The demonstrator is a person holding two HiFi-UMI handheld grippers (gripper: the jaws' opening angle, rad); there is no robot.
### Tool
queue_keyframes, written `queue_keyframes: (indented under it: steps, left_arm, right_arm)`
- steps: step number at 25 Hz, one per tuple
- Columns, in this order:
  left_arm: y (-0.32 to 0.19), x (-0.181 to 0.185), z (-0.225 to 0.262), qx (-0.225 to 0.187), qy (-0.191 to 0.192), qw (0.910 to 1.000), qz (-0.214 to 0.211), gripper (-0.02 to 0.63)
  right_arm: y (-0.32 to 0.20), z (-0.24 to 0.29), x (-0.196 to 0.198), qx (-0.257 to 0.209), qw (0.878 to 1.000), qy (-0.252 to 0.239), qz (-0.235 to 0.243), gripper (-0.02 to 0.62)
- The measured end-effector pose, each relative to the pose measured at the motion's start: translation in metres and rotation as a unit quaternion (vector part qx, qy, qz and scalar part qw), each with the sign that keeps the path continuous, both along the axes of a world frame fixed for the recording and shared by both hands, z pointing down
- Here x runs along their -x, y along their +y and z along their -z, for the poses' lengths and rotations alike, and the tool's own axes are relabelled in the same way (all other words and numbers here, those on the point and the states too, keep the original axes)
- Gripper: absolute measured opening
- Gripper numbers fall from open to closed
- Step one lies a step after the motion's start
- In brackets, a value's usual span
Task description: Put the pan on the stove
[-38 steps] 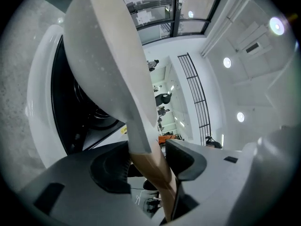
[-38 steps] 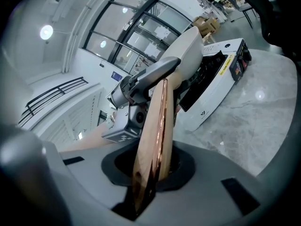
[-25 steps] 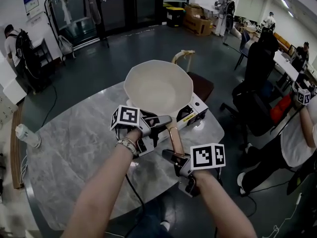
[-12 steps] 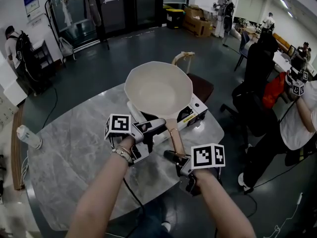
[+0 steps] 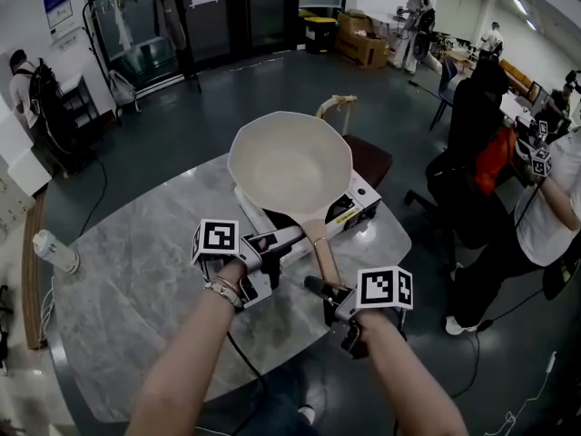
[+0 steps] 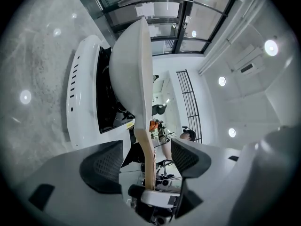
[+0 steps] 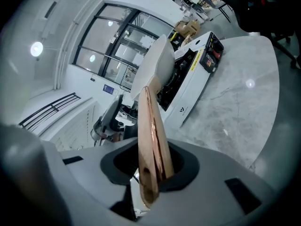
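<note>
Open lab-like workroom, glass doors (image 5: 218, 21), cardboard boxes (image 5: 361, 45), clothes rack (image 5: 123, 12), marble table (image 5: 136, 271)

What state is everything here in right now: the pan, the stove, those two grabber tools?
Pan: empty, resting on the stove.
Stove: on the table, burner covered by the pan.
Left gripper: open, jaws just widened, pan handle between them untouched.
Right gripper: open, jaws just loosened, end of the pan handle between them.
</note>
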State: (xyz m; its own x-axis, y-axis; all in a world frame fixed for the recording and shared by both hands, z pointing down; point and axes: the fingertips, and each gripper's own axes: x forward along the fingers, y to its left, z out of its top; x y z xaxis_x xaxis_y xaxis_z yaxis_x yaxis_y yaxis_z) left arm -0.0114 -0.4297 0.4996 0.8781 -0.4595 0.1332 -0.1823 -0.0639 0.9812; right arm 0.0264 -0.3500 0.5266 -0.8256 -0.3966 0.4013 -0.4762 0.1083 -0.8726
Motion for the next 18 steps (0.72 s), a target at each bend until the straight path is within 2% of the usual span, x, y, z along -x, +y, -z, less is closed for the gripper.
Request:
queue_keyframes:
  steps: [2,10,18]
  left_arm:
    - [0.002,0.000,-0.002,0.001,0.000,1.0000,0.001,0.314]
    - [0.011,-0.004,-0.001,0.002,-0.005,1.0000,-0.003,0.321]
    - [0.020,-0.001,0.000,-0.001,-0.010,0.9999,0.004,0.324]
  right_arm:
    - [0.001,0.000,-0.001,-0.002,1.000,-0.001,0.004,0.100]
    - [0.003,0.003,0.003,0.004,1.000,-0.021,0.017,0.280]
    - [0.006,0.001,-0.003,0.001,1.000,-0.020,-0.002,0.302]
